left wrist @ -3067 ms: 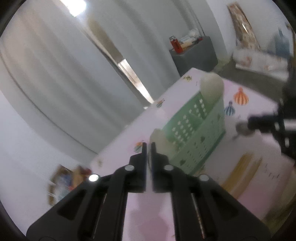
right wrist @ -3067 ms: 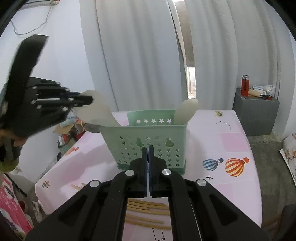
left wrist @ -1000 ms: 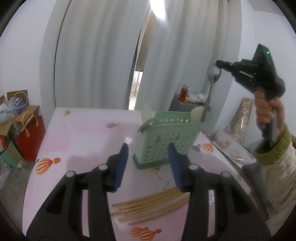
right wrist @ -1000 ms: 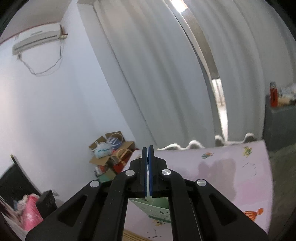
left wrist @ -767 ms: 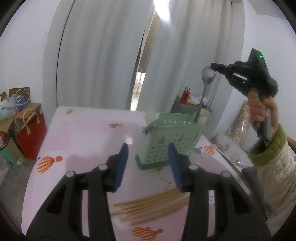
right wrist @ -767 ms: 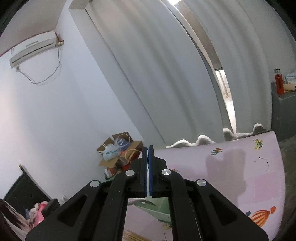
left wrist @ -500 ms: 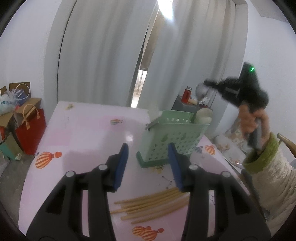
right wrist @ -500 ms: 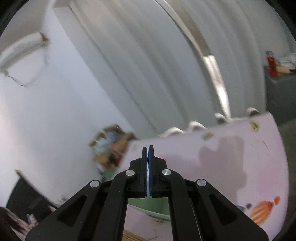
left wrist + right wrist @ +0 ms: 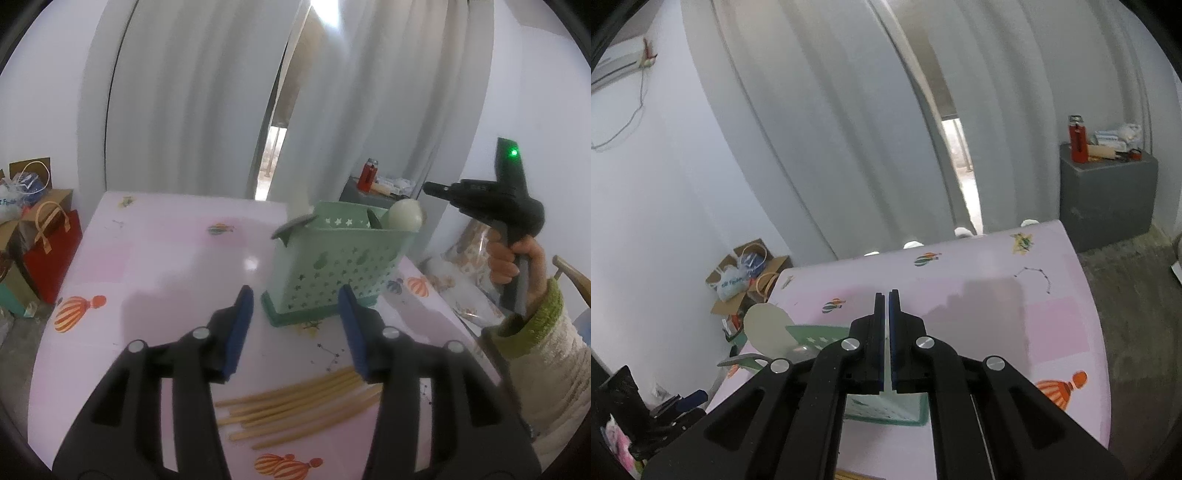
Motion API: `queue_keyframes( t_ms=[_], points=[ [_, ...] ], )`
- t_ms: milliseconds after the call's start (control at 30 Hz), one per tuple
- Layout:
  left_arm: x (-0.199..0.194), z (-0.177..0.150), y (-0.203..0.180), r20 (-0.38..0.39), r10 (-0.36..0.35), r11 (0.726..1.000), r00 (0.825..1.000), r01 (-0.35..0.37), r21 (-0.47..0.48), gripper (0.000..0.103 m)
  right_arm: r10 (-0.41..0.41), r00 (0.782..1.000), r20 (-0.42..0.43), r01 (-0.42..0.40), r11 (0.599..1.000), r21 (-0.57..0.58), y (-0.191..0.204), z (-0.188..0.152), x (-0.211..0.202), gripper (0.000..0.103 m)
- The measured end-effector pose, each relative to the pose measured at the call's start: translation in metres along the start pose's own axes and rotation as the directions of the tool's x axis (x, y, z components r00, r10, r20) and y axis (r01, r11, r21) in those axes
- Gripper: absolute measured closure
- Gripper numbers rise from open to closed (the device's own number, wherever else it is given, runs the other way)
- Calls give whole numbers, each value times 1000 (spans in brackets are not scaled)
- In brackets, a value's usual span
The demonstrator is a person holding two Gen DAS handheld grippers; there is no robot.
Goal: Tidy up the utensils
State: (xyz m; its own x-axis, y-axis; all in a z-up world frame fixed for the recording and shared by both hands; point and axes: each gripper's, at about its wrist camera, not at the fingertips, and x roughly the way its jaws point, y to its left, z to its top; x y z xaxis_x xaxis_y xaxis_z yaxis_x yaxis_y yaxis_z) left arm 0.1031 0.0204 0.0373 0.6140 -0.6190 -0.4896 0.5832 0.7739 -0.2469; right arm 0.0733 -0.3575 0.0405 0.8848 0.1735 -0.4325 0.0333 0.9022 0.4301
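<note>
Black plastic, blue pads: the left hand-held gripper [image 9: 295, 325] is held low over the pink surface [image 9: 155, 266], fingers spread wide with nothing between them, aimed at the base of the green caddy [image 9: 332, 266]. The right hand-held gripper [image 9: 887, 332] is raised above the caddy and tilted down; its pads are pressed together, with no visible object between them. From the left view, this hand-held gripper appears at the right, gripped pistol-style by a bare hand [image 9: 515, 254] in a cream knit sleeve with a green cuff; a green light glows on top of its body.

Caddy: mint-green perforated plastic, with star and pear-shaped cut-outs, a rectangular shape flaring slightly toward the rim, and a darker green foot. It stands upright near the surface's middle. A pale, rounded spoon bowl [image 9: 404, 218] pokes up from its right end; a flat grey utensil end [image 9: 293, 225] sticks out over its left rim. The compartments inside cannot be made out.

Chopsticks [image 9: 295, 402]: a loose bundle of light wooden sticks, lying flat on the surface just in front of the caddy, between the left fingers and roughly parallel, fanned a little at the left ends.

The surface is covered with a glossy pink cloth printed with striped hot-air balloons. Behind it hang white pleated curtains [image 9: 192, 110].
</note>
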Motion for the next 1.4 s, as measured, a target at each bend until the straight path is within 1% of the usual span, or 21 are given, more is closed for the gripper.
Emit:
queue_keyframes(
  t_ms=[67,133,200,267,367,433,500,533,600,633,700,767,867,933,1000,1100,1167,1367,1400],
  points=[
    [2,-1,-1,-6,3,1000,1000,-3,7,56,2,1000,7,-2,1000,25,-9,-8,-7,98],
    [4,-3,-2,-11,3,1000,1000,-3,8,55,6,1000,10,-6,999,50,-17,-17,-14,91],
    [8,-4,-3,-21,1,1000,1000,-1,7,54,21,1000,7,-21,998,67,-23,-27,-18,81],
    [13,-4,-4,-29,-3,1000,1000,4,7,54,29,1000,0,-29,997,75,-27,-38,-20,75],
    [20,-5,-7,-35,-17,1000,999,18,9,53,63,998,-32,-59,992,114,-35,-53,-13,72],
    [27,-3,-9,-36,-36,999,999,37,10,51,123,990,-63,-112,981,155,-40,-61,-1,70],
    [39,-1,-12,-43,-50,999,998,51,17,48,174,980,-92,-157,972,175,-41,-67,12,62],
    [45,0,-14,-45,-54,998,998,55,28,47,204,973,-104,-183,967,180,-40,-68,19,59],
    [59,3,-18,-50,-61,996,997,64,66,42,258,959,-121,-236,957,169,-37,-69,31,47],
    [66,4,-19,-53,-55,995,997,60,83,41,271,954,-128,-251,956,151,-35,-69,37,45],
    [82,5,-22,-77,-46,990,996,56,128,39,283,948,-145,-269,957,111,-31,-71,47,37],
    [95,5,-23,-98,-29,985,995,45,165,39,297,939,-173,-289,955,69,-30,-73,59,34],
    [108,5,-22,-121,-29,983,992,50,175,38,305,925,-224,-311,950,10,-27,-76,73,32],
    [114,6,-22,-130,-31,984,991,53,171,38,290,926,-241,-305,952,-27,-25,-76,80,30],
    [118,8,-21,-132,-29,985,991,51,167,37,291,924,-248,-310,950,-39,-25,-76,83,27],
    [121,11,-16,-136,-37,988,990,57,142,37,296,922,-251,-314,949,-35,-27,-77,81,26],
    [120,10,-14,-136,-51,990,989,68,124,37,287,925,-250,-304,952,-33,-25,-79,79,26],
    [117,11,-13,-136,-36,990,990,54,133,37,265,930,-255,-281,959,-28,-11,-89,64,26],
    [116,11,-12,-137,-34,990,990,52,132,37,264,930,-256,-279,960,-24,-9,-88,67,26]
  ],
)
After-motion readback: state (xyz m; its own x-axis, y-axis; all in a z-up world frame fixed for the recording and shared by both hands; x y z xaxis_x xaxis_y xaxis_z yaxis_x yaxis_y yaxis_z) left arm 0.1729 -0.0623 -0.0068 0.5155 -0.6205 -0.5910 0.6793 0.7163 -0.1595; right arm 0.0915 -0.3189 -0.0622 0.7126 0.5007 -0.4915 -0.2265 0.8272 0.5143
